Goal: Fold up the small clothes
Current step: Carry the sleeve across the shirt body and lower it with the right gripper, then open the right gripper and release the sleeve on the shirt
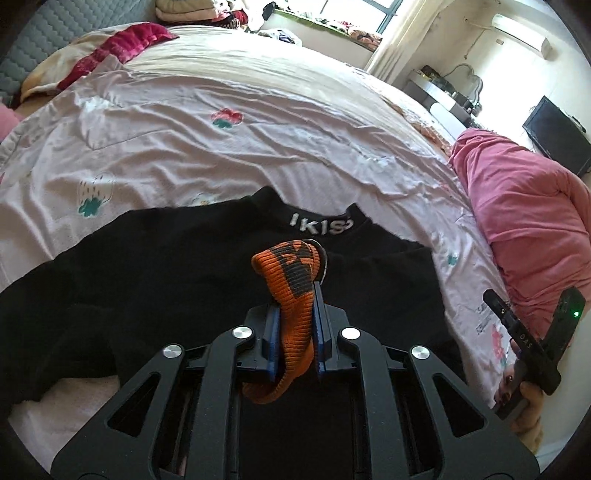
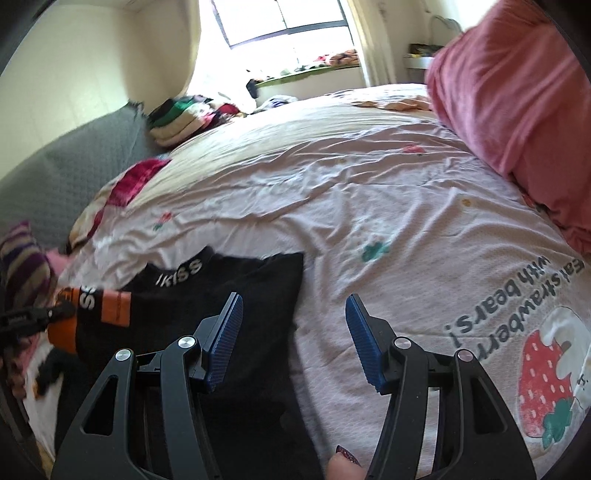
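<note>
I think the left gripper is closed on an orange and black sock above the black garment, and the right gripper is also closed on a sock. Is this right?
Not fully. The left gripper is closed on the orange and black sock above the black garment, as the left wrist view shows. But the right gripper is open and holds nothing: the right wrist view shows only bedsheet and garment between its fingers.

pink pillow [image 2: 517, 96] | window [image 2: 280, 18] | television [image 1: 557, 134] (screen dark)
</note>
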Motion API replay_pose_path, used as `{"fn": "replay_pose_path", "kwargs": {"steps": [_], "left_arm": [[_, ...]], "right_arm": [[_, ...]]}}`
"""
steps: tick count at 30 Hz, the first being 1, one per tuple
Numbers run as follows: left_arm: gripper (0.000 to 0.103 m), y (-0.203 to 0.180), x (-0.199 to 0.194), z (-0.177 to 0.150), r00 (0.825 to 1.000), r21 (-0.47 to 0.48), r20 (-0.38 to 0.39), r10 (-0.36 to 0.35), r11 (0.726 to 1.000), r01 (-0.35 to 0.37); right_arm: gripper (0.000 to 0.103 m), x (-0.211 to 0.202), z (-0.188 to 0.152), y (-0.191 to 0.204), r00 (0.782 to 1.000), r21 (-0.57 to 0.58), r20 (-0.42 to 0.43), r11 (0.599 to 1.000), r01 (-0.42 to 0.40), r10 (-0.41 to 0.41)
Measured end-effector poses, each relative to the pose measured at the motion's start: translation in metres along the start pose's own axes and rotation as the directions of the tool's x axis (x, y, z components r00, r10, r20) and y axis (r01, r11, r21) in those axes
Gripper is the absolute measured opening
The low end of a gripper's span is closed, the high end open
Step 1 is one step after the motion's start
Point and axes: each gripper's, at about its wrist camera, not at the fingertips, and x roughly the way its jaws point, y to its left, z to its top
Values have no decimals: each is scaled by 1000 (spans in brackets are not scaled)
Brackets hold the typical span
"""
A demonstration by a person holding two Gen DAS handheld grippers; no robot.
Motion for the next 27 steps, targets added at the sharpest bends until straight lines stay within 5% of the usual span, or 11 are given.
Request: {"fn": "replay_pose_path", "kwargs": {"steps": [14,19,23,27], "left_arm": [[16,26,-10,-18,988,52,106,113,992,-119],[18,20,20,-25,993,79,47,106,991,-109],[20,22,52,-39,979,119,-60,196,975,-188],[21,28,54,-47,980,126,-49,194,974,-187]], "right_arm": [[57,26,-17,55,998,-156,-62,988,-1,-8],[57,41,-27,66,994,-190,-107,982,-14,-6],[57,48,-33,69,989,-214,-143,977,1,-32],[57,65,-44,63,968,-234,-227,971,52,-107]]}}
